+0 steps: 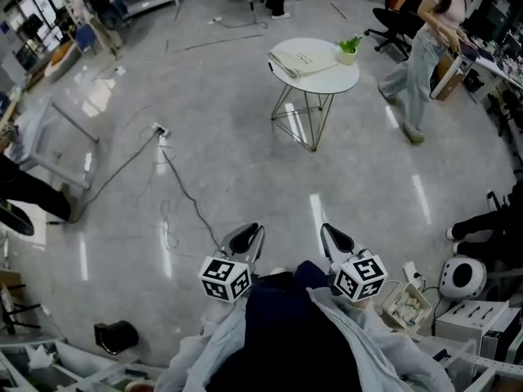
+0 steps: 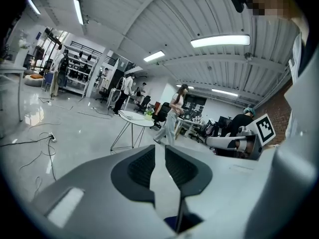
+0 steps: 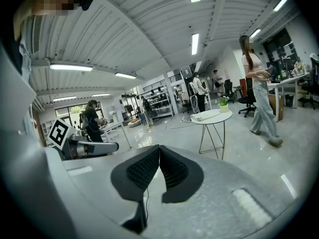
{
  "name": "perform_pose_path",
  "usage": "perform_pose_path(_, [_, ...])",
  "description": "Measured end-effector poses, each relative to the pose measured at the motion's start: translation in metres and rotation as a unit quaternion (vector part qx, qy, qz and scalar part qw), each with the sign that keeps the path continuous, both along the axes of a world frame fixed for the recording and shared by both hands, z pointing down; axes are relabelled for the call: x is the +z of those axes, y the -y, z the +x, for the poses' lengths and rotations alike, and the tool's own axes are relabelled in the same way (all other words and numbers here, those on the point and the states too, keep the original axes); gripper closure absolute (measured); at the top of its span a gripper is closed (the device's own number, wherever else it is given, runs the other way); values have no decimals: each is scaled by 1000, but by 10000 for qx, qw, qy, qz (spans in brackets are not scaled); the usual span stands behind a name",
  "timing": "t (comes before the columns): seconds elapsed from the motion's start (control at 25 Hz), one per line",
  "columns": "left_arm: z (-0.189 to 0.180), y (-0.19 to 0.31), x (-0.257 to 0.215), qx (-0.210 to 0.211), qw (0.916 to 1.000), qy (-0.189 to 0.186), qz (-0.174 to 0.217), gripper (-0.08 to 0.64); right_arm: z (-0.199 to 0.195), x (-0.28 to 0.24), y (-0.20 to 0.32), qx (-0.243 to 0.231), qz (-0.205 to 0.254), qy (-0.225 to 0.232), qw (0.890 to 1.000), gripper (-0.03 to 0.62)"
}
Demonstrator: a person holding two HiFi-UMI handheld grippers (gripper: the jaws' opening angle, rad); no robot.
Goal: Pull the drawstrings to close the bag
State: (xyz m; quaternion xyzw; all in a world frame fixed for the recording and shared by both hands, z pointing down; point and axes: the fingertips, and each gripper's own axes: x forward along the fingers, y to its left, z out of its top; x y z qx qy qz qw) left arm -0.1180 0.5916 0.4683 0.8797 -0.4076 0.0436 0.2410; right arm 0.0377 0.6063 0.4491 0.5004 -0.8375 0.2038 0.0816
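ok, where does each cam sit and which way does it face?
Head view: on the head, aimed steeply down at floor and table; shows left gripper, right gripper, torso.
Left gripper view: on left gripper, along its slightly parted jaws toward table; right gripper at right.
Right gripper view: on right gripper, along closed jaws toward table; left gripper at left.
Shared: table in all three.

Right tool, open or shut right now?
Shut. In the right gripper view the right tool has its pads touching at the tips, no gap.
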Motion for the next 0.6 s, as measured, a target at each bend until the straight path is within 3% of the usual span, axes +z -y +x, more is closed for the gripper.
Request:
perform_pose_path(0.04, [-1,1,-2,-13,10000,-33,28,479,2,-3,1,39,57,63,10000,569])
perform_pose_path(0.12, [-2,4,-5,-92,9998,-132,109,408,5,-8,1,77,130,209,9997,445])
perform_pose_path(0.16, [-3,5,-6,-151,9996,-189,140,374,7,-9,2,101,146,278,9995,417])
perform_pose_path(0.28, [-5,8,-4,-262,9991,-304,110,305,11,-8,5,147,127,321,9993,410])
perform_pose_path(0.6, [3,23,5,-158,9992,-374,-3,307,6,8,21,-67,-27,146,9999,402])
